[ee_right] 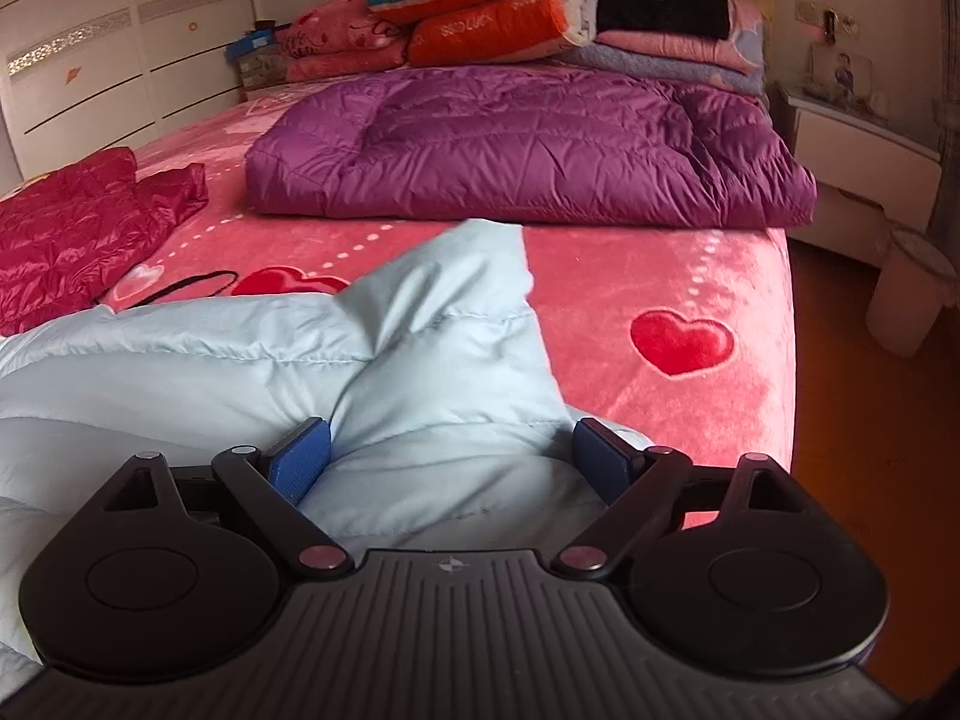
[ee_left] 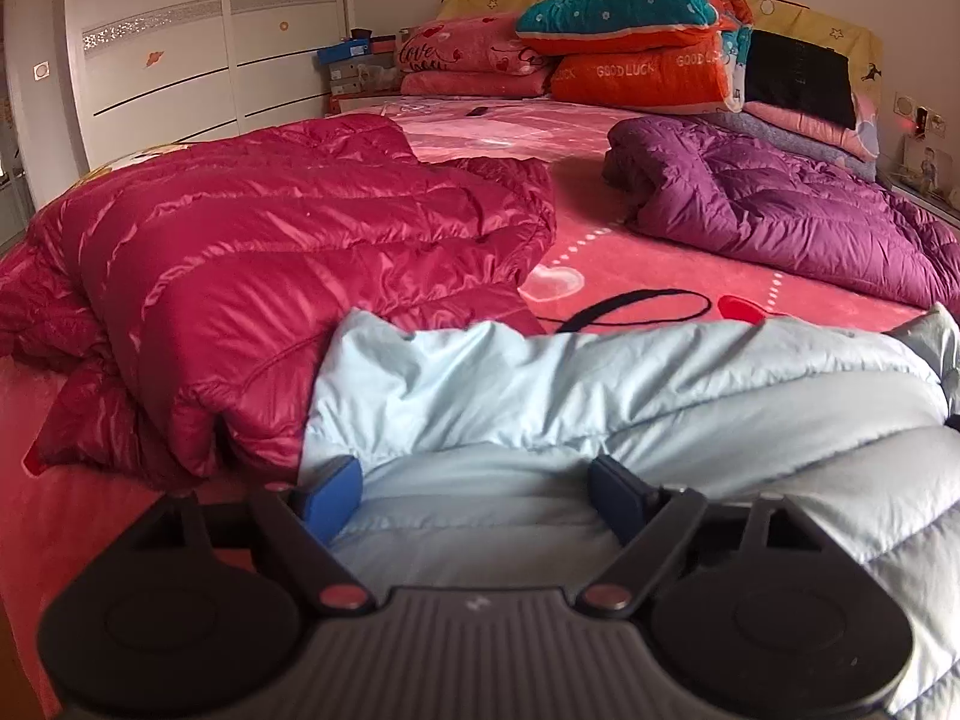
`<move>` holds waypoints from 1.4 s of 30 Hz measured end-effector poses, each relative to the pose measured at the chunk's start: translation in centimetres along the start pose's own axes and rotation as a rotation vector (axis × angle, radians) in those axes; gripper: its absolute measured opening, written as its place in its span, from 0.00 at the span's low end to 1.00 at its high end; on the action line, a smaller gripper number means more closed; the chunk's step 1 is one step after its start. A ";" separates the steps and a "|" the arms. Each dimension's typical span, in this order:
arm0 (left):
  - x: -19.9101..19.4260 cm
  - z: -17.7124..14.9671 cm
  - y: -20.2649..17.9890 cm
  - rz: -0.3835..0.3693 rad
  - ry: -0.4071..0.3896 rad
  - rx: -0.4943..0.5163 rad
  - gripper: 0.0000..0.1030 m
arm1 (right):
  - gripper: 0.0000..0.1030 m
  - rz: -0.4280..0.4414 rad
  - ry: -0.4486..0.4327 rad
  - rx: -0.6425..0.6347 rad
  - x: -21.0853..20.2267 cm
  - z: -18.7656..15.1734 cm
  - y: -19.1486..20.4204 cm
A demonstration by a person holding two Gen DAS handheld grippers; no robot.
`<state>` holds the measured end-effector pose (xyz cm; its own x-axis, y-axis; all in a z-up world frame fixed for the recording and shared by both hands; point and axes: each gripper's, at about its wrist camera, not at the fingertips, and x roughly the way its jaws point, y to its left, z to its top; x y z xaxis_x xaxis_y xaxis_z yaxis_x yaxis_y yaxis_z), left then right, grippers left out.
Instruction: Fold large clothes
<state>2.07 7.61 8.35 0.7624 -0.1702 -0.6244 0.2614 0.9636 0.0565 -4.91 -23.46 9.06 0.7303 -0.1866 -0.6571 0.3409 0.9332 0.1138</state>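
Light blue jacket (ee_left: pixel 600 396) runs under both views' lower edges, its full shape hidden.

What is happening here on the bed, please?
A person is folding puffy jackets on a bed with a pink heart-print cover, holding a hand-held gripper in each hand. Both work on the light blue jacket nearest the cameras. The left hand-held gripper and the right hand-held gripper both stand open, with the blue fabric between the pads but not pinched. A red jacket lies bunched to the left, and a purple jacket lies folded further back.
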 end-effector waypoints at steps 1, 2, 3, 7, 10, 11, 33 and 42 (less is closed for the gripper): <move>0.1 -0.1 0.1 0.001 -0.002 0.002 0.83 | 1.00 0.012 0.009 0.023 0.2 -0.1 -0.4; 0.0 -0.1 0.2 0.006 -0.001 0.001 0.83 | 1.00 0.027 0.016 0.047 0.2 -0.3 -0.8; -0.2 0.0 0.2 0.013 0.001 -0.003 0.82 | 1.00 0.036 0.020 0.068 0.1 -0.4 -1.1; -2.6 1.1 0.3 0.014 -0.041 -0.021 0.79 | 1.00 0.017 0.004 0.122 -1.3 0.3 -1.5; -4.3 2.3 -0.6 -0.033 -0.092 -0.026 0.80 | 1.00 -0.001 -0.070 0.135 -3.3 1.2 -1.1; -4.4 2.7 -1.1 -0.053 -0.099 -0.021 0.80 | 1.00 0.008 -0.094 0.134 -3.8 1.6 -0.8; 5.5 2.3 -4.0 -0.080 0.000 -0.050 0.90 | 1.00 -0.014 -0.001 -0.066 4.8 2.4 3.4; 7.2 0.7 -4.2 -0.108 -0.043 -0.055 0.93 | 1.00 -0.047 -0.024 -0.076 6.4 0.9 3.5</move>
<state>6.91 2.17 4.15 0.7566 -0.2814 -0.5902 0.3115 0.9488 -0.0529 1.53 -21.66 5.95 0.7290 -0.2374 -0.6421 0.3300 0.9436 0.0257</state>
